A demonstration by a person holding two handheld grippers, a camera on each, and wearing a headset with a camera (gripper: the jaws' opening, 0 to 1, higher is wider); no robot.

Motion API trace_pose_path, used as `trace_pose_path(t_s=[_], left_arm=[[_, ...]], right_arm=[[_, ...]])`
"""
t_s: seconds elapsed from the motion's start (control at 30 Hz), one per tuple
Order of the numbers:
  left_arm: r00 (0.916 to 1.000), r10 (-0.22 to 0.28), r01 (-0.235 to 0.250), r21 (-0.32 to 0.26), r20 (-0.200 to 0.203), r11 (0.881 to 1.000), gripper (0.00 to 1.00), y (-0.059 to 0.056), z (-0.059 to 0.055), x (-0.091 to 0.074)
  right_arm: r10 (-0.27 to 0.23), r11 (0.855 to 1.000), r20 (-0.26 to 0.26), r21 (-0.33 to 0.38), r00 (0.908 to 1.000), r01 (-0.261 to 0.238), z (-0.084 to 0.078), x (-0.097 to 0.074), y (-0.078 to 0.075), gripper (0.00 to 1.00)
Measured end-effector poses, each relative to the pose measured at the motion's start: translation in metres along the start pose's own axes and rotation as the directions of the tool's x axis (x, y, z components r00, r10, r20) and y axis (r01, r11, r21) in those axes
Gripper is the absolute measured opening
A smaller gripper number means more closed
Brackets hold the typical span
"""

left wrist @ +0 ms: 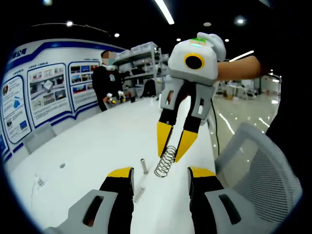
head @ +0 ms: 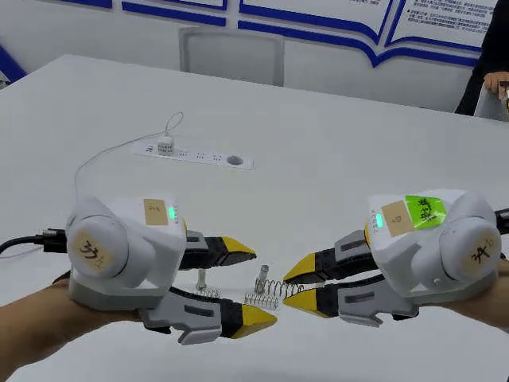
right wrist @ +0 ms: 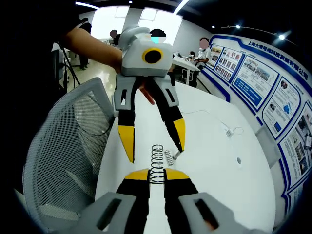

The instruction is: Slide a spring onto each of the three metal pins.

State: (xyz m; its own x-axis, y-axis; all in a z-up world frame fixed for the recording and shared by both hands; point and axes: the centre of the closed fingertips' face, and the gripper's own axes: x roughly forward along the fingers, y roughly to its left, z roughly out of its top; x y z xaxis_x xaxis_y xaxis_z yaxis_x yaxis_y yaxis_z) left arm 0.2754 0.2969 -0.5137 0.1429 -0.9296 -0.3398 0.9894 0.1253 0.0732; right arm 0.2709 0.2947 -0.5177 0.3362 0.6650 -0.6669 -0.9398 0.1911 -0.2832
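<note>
Spring [right wrist: 157,163] one is pinched at its near end between the yellow tips of the right gripper [right wrist: 158,175]. The jaws are drawn in narrow around the coil, which sticks out from them over the white table [head: 334,175] toward the left gripper [head: 260,285]. The left gripper carries nothing, and its jaws stand wide apart. Between the two grippers a short metal pin [left wrist: 144,165] stands upright on the tabletop, just beside the free end of the held coil and bare of any spring. A second pin [head: 201,278] stands closer in by the left gripper's jaws. A loose spring [left wrist: 139,194] lies flat, straight on the table surface, near one of the left gripper's tips. Further back a white power strip [head: 195,153] rests on the table, well apart from the work.
</note>
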Motion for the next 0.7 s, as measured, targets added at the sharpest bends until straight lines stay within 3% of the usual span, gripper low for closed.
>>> trace_pose_path(t_s=[0.27, 0.43, 0.53, 0.7], left_arm=[[0.9999, -0.016, 0.016, 0.01, -0.004, 1.0, 0.35, -0.0013, -0.0017, 0.0013], [0.9989, -0.032, 0.033, 0.021, -0.033, 0.999, 0.3, 0.0021, -0.0058, 0.0007], [0.997, -0.064, 0.066, 0.04, -0.043, 0.997, 0.23, -0.0018, -0.0066, 0.0003], [0.9958, -0.08, 0.082, 0.062, -0.044, 0.995, 0.18, -0.0026, -0.0024, 0.0008]], right_arm=[[0.014, 1.0, 0.005, -0.003, 0.9999, -0.014, 0.0018, 0.003, 0.0003, 0.1], [0.018, 1.0, 0.009, -0.002, 0.9998, -0.018, 0.0007, 0.0053, -0.0002, 0.1], [0.018, 1.0, 0.014, 0.004, 0.9997, -0.018, 0.0017, 0.0055, -0.0005, 0.1], [0.027, 1.0, 0.015, 0.002, 0.9995, -0.027, 0.0027, 0.0061, 0.0006, 0.1]])
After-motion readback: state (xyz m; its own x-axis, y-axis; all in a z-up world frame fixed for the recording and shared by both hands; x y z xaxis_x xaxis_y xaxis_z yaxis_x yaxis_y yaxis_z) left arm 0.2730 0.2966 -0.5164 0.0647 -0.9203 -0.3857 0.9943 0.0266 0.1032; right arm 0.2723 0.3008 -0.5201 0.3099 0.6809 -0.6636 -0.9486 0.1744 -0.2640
